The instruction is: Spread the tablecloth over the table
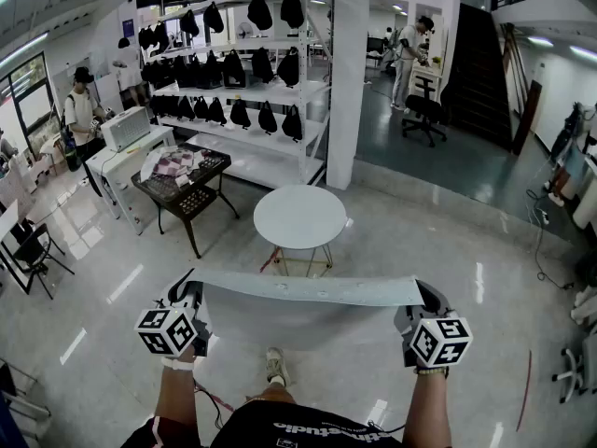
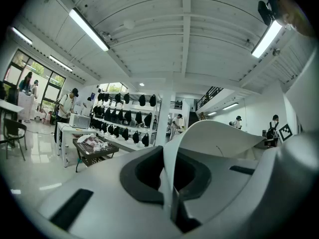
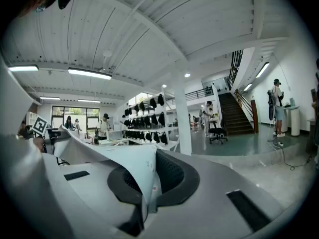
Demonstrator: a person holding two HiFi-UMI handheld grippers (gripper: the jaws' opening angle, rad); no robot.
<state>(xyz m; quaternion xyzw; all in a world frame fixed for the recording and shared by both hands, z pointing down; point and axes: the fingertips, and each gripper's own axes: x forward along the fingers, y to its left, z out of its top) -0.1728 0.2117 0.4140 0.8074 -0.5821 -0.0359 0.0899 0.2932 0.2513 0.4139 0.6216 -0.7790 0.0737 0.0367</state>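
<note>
Pinching its two ends, the left gripper (image 1: 187, 289) and right gripper (image 1: 424, 299) hold out a thin, pale tablecloth (image 1: 308, 290) — smooth, sheet-like.

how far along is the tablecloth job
Done: left gripper and right gripper are each shut on a top corner of the cloth. In hand: the cloth hangs stretched between them, short of the table. Left: carry it over the bare table and lay it down.

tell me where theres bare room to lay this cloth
The round white table beyond the held tablecloth is bare, with open floor to its right. Crowded: the dark table at its left holds things; bag shelves stand behind.
</note>
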